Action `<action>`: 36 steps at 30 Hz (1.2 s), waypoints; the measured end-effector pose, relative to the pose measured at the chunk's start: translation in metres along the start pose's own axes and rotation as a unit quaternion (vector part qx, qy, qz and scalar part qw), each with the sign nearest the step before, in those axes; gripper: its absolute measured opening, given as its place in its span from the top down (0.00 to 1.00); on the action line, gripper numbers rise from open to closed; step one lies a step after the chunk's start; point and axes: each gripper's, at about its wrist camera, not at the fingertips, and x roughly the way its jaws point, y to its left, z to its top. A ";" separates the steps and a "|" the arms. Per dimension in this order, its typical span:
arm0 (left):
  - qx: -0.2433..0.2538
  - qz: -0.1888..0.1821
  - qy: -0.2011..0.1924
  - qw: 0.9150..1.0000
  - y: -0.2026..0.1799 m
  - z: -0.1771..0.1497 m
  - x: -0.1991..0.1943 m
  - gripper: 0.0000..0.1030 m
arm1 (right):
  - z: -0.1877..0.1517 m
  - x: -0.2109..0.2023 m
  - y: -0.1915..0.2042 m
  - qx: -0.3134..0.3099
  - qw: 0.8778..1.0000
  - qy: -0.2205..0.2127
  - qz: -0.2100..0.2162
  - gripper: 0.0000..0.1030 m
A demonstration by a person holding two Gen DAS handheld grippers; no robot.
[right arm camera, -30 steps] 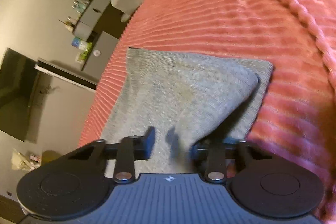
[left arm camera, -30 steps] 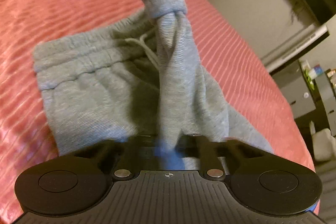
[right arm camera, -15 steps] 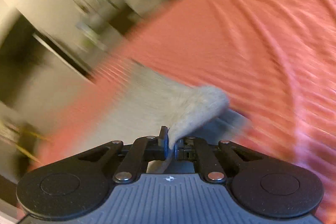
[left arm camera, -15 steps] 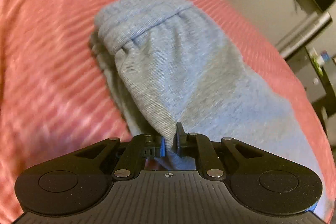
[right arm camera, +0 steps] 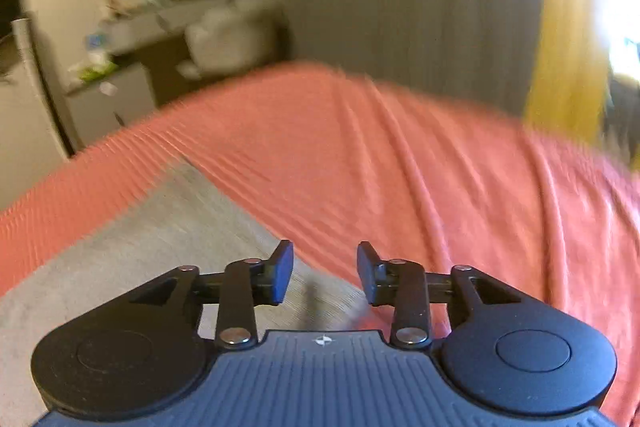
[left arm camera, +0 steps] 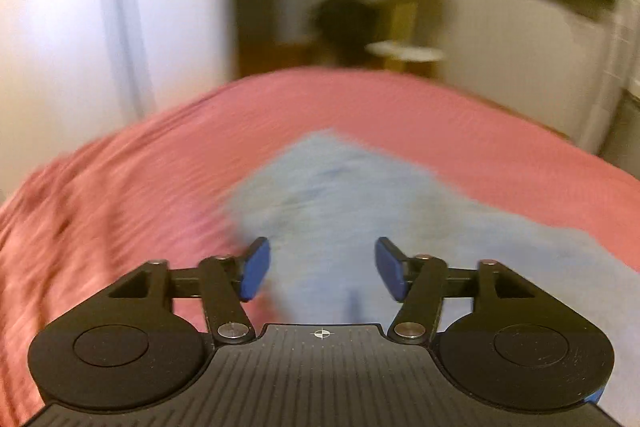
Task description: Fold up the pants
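Observation:
The grey pants (left arm camera: 360, 195) lie folded on the red ribbed bedspread (left arm camera: 160, 163), blurred by motion. My left gripper (left arm camera: 322, 269) is open and empty, just above the near part of the pants. In the right wrist view the pants (right arm camera: 152, 239) lie at the lower left on the bedspread (right arm camera: 420, 167). My right gripper (right arm camera: 324, 273) is open and empty over the pants' right edge.
Beyond the bed, the left wrist view shows a white wall (left arm camera: 80, 7), a dark doorway and a small round table (left arm camera: 404, 51). The right wrist view shows a grey cabinet with clutter (right arm camera: 120, 79), a dark wall and a yellow curtain (right arm camera: 568, 27).
Both grippers have opened and let go of the pants. Both have tilted up and pulled back, so the room behind the bed now shows. The pants lie flat.

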 end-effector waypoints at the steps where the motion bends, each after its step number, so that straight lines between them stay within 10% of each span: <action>1: 0.029 -0.023 -0.013 0.999 -0.019 -0.003 -0.003 0.19 | -0.002 -0.009 0.024 -0.018 0.998 -0.016 0.051 0.44; 3: 0.083 -0.066 -0.037 0.994 -0.065 -0.011 0.001 0.16 | -0.013 -0.019 0.074 -0.071 0.986 -0.016 0.151 0.29; 7: 0.168 -0.130 -0.008 0.977 -0.133 -0.037 0.030 0.16 | -0.059 -0.024 0.180 -0.199 0.906 0.053 0.370 0.26; 10: 0.210 -0.106 0.023 0.972 -0.154 -0.050 0.068 0.16 | -0.085 -0.004 0.216 -0.241 0.862 0.147 0.420 0.28; 14: 0.164 -0.093 0.019 0.982 -0.125 -0.043 0.095 0.07 | -0.068 0.040 0.179 -0.165 0.891 0.147 0.396 0.29; 19: 0.113 0.006 0.038 0.993 -0.090 -0.020 0.105 0.08 | -0.031 0.104 0.071 0.064 0.917 0.178 0.350 0.62; 22: 0.071 0.029 0.062 0.995 -0.061 -0.009 0.104 0.15 | -0.015 0.105 0.021 0.071 0.962 0.152 0.213 0.61; 25: 0.069 0.010 0.064 0.995 -0.046 -0.008 0.083 0.15 | -0.007 0.083 -0.023 0.083 0.981 0.140 0.108 0.44; 30: 0.095 -0.065 0.059 0.992 -0.053 -0.023 0.029 0.10 | -0.027 0.036 -0.106 0.200 0.965 0.138 0.098 0.44; 36: -0.004 -0.155 0.126 0.980 -0.055 -0.061 0.010 0.09 | -0.062 0.033 -0.140 0.348 0.901 0.197 0.168 0.44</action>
